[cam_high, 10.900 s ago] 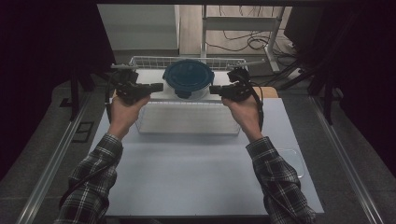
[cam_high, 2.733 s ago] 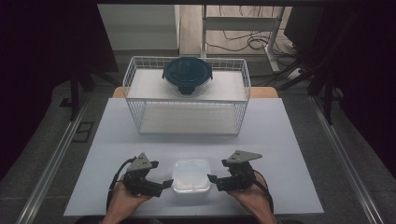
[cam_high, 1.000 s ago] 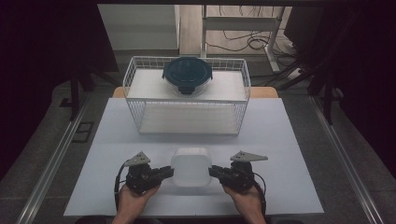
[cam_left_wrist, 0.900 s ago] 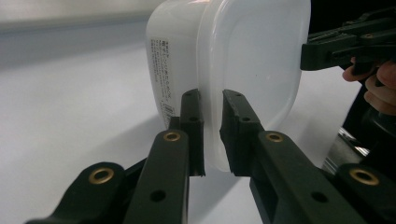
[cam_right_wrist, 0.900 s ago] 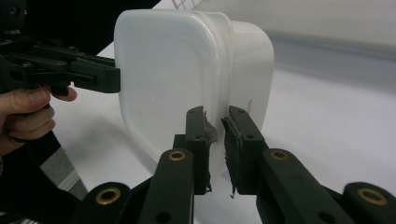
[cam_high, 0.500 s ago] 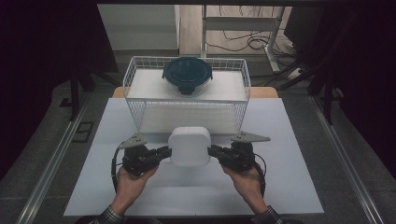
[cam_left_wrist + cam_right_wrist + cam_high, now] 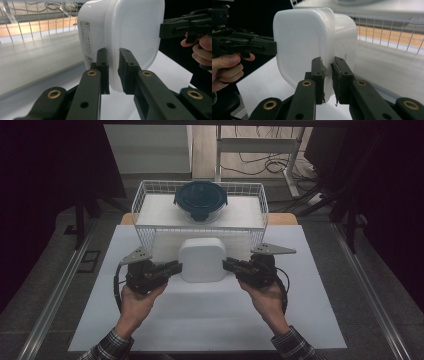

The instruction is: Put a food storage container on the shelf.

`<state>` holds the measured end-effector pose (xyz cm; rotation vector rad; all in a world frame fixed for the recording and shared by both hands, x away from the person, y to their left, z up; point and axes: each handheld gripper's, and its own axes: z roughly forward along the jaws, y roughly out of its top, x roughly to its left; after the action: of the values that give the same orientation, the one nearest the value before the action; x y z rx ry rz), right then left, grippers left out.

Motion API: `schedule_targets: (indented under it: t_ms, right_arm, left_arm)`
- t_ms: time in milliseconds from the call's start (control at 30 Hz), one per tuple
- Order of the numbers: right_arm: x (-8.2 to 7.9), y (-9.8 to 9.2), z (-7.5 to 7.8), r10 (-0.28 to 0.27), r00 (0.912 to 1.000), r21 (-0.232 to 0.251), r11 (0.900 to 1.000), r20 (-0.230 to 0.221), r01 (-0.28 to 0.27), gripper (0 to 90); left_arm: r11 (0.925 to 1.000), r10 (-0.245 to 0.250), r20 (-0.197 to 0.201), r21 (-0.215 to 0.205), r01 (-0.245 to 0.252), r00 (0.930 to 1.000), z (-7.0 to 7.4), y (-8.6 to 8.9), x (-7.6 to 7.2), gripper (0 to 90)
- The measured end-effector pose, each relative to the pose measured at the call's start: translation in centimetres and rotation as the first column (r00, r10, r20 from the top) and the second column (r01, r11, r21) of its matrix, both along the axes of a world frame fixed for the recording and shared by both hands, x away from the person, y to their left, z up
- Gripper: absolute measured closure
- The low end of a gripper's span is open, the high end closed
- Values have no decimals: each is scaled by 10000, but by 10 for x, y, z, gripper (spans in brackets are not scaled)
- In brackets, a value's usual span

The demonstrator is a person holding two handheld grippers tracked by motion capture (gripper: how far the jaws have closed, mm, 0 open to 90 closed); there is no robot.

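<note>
A white lidded plastic container (image 7: pixel 202 259) hangs above the white table, held from both sides. My left gripper (image 7: pixel 176 266) is shut on its left rim, and my right gripper (image 7: pixel 228 265) is shut on its right rim. In the left gripper view the jaws pinch the container's lid edge (image 7: pixel 113 62); a printed label shows on its side. In the right gripper view the pads clamp the same rim (image 7: pixel 328 62) from the opposite side. Behind stands a white wire basket (image 7: pixel 145 217) holding a round container with a dark blue lid (image 7: pixel 200 200).
The white tabletop (image 7: pixel 210 320) spreads below my hands. The wire basket sits at the table's far edge, close behind the lifted container. Metal rails run along both table sides, and a desk frame with cables stands beyond.
Both grippers have risen and moved away from the person toward the basket, carrying the white container between them. It now hangs higher, just in front of the basket.
</note>
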<state>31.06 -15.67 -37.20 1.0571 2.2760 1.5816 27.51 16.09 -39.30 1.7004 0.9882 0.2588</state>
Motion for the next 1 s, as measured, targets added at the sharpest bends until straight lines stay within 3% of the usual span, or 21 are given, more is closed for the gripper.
schedule_targets:
  t_ms: [600, 767, 1000]
  right_arm:
    - [8, 5, 73, 3, 9990, 264, 9996, 447, -15, 794]
    - [19, 11, 94, -106, 9982, 274, 9996, 588, 90, 794]
    - [48, 20, 119, -305, 9975, 296, 9991, 638, 287, 792]
  left_arm:
    - [9998, 132, 591, 144, -141, 9982, 78, 5, 9, 793]
    - [9997, 178, 663, 142, -188, 9976, 97, 10, 25, 792]
    - [9996, 265, 497, 107, -270, 9984, 122, 16, 56, 791]
